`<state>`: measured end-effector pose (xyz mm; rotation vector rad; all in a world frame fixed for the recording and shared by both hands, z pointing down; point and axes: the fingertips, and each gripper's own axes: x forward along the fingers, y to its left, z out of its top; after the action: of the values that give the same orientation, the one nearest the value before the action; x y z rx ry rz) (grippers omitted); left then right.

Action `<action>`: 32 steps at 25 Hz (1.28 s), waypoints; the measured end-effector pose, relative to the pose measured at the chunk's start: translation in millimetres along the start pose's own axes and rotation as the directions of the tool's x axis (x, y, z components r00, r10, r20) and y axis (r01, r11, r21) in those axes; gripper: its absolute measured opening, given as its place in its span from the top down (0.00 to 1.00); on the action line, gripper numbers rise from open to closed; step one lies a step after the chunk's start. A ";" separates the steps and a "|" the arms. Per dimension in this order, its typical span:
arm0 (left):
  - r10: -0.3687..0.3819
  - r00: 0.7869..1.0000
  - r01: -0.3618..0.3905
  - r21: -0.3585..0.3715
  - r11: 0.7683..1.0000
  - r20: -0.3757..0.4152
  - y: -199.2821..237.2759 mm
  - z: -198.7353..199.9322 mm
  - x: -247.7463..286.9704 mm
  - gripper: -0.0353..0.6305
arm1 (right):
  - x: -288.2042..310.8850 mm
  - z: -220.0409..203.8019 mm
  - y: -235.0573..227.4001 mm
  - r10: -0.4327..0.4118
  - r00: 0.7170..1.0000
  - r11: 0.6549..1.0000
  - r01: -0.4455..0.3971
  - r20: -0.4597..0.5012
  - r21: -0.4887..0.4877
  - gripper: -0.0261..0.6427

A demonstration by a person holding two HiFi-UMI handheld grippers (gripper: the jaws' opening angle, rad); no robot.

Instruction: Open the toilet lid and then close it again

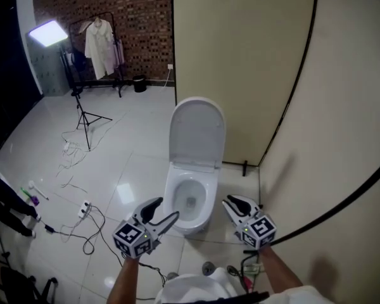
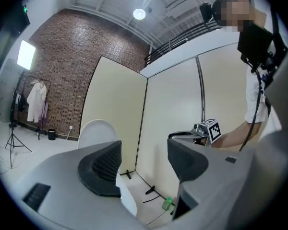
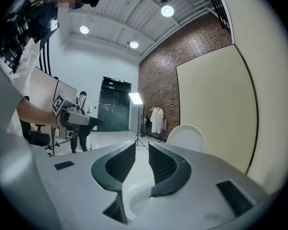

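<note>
Glossy white floor tiles point(image 1: 126, 163) lie under the left gripper point(image 1: 167, 209), its ribbed dark jaws spread and empty, and the right gripper point(image 1: 233, 202), jaws pinched nearly together on nothing. Beyond, the smooth oval toilet lid point(image 1: 197, 132) stands upright over the bowl point(image 1: 190, 198), whose front the left jaw partly covers. Behind it is a matte cream partition point(image 1: 240, 62), with a rough brick wall point(image 1: 133, 18) farther off.

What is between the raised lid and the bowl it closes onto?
Nothing visible: the toilet lid stands upright, the bowl rim below it is bare; left gripper and right gripper hover in front.

Grey left gripper point(image 1: 167, 209) and right gripper point(image 1: 229, 201) carry black-and-white marker cubes point(image 1: 132, 236).
</note>
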<state>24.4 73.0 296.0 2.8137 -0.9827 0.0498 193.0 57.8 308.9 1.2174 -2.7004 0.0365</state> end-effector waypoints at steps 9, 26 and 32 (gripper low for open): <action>0.027 0.994 -0.022 0.051 0.998 -0.105 4.1 -2.3 6.8 0.52 | 1.5 6.7 -9.9 -0.010 1.000 1.000 0.010 0.016 -0.005 0.84; -0.015 1.000 0.016 0.024 1.000 -0.014 76.7 20.7 116.0 0.52 | -7.2 -46.6 -67.6 -0.040 0.998 0.999 0.040 -0.044 0.002 0.84; -0.119 0.991 0.120 0.016 0.993 -0.060 120.5 0.2 133.5 0.52 | 25.2 -63.8 -88.2 -0.120 0.989 0.990 0.125 -0.088 0.061 0.84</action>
<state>54.1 -102.1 324.0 2.8645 -0.8034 0.1279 252.1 -13.3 371.5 1.3662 -2.5661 0.1588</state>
